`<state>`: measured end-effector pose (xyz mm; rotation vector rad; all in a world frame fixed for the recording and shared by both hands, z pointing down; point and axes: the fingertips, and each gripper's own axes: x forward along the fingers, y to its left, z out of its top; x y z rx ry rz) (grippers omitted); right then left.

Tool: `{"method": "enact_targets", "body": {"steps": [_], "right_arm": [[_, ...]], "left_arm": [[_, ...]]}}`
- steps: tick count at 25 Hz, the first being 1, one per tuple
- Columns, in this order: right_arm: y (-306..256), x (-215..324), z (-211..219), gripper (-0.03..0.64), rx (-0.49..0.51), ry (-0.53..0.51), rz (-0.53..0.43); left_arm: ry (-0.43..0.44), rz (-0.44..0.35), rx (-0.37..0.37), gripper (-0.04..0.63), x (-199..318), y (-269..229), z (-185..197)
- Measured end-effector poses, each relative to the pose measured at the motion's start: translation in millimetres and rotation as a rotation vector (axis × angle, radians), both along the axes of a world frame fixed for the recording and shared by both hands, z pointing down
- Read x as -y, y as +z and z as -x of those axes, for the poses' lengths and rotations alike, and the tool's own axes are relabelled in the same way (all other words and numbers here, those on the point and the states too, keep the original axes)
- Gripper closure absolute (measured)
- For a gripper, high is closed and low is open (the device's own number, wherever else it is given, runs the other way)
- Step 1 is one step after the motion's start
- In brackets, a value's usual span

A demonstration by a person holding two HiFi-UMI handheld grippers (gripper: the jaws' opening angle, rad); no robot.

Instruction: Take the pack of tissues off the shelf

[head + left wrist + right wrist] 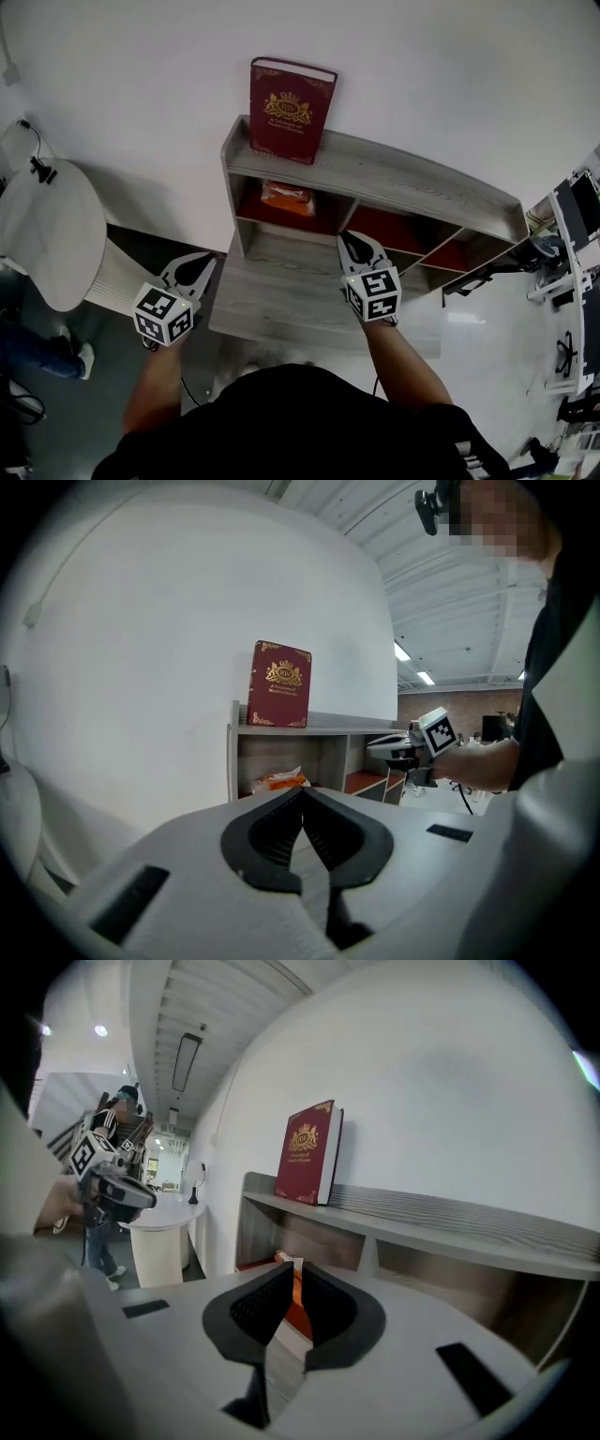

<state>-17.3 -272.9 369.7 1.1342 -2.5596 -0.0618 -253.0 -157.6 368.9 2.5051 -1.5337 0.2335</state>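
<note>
Head view: a person faces a grey wooden shelf (403, 178) against a white wall, a claw in each hand. The orange pack of tissues (288, 197) lies in the leftmost compartment, below a red book (291, 110) standing on top. The left claw (204, 265), pressed together and empty, hangs beside the shelf's left edge. The right claw (349, 240), also pressed together, points over the lower ledge, apart from the pack.

Nothing can be read. The red book (292, 110) on top of the shelf (403, 181), beyond the fingers (360, 253), bears a gold crest with lettering too small to read.
</note>
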Motion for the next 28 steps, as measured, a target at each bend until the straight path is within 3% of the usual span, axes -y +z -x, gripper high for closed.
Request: {"method": "enact_targets", "body": {"steps": [4, 13, 28], "right_arm": [[11.6, 20.6, 30.0, 0.544, -0.041, 0.0, 0.011], [47.2, 59.7, 82.4, 0.516, -0.14, -0.03, 0.024], [93.5, 128.6, 107.7, 0.355, -0.347, 0.032, 0.046]], "left_arm": [[-0.031, 0.003, -0.001, 0.577, -6.4, -0.8, 15.3], [-0.096, 0.018, -0.014, 0.577, -16.3, 3.3, 48.4], [-0.123, 0.046, -0.036, 0.577, -4.3, 22.8, 68.9]]}}
